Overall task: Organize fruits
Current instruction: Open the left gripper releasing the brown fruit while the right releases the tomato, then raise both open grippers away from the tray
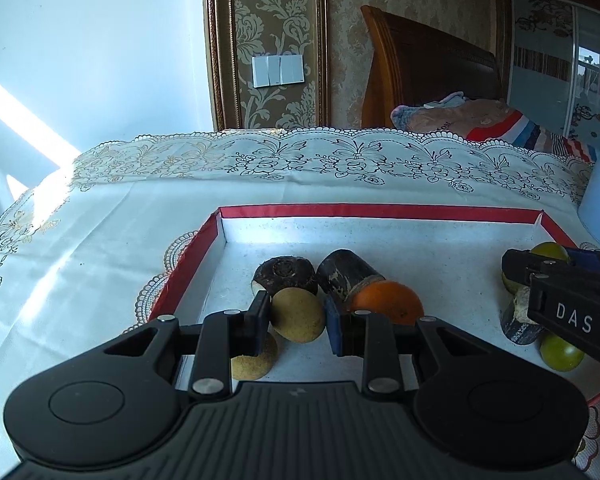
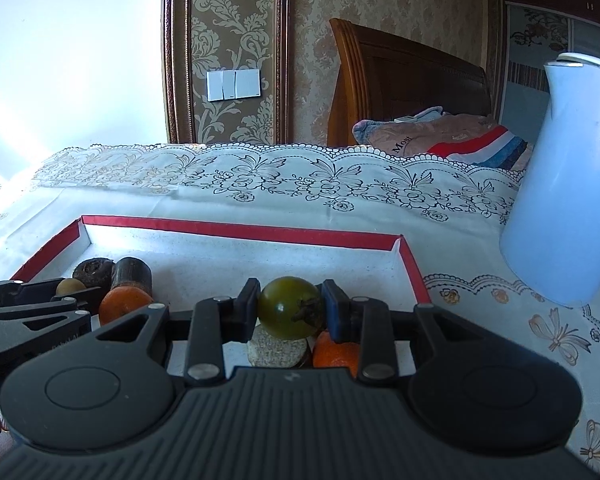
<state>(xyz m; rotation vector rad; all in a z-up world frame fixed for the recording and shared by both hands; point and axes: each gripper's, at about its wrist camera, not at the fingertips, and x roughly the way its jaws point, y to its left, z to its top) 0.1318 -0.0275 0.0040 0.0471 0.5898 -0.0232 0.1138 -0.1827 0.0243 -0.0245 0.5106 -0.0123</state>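
Left tongs (image 1: 296, 322): pinching a tan, egg-shaped fruit (image 1: 297, 315) between the pads, over the left part of the tray (image 1: 380, 211).
Right tongs (image 2: 289, 307): pinching a green tomato (image 2: 289, 307), stem toward the right pad, held above the tray floor at the near right.
Tray: shallow, red-rimmed, white inside, on the lace-covered bench (image 1: 100, 248); it holds all the fruit in view.
Left group: two dark cut cylinders (image 1: 284, 274) lie on their sides just beyond the tan fruit, an orange (image 1: 388, 302) touches the right one, and a second tan fruit (image 1: 256, 356) sits under the left pad.
Right group: in the left wrist view, two more green fruits (image 1: 560, 354) and another dark piece (image 1: 518, 322) lie around the right tongs; below them, in the right wrist view, a pale speckled piece (image 2: 276, 350) and a second orange (image 2: 336, 352).
Deciding relation: each fruit is already inside its own tongs, so what matters is likely what lies underneath. The tan fruit's long axis runs across the jaws, tilted down to the right; its twin lies directly near-left. The tomato hangs over unlike fruit, with its green fellows beside it.
Nearer hand: left for tan fruits, right for green.
Kettle (image 2: 572, 184): white, far right, off the tray.
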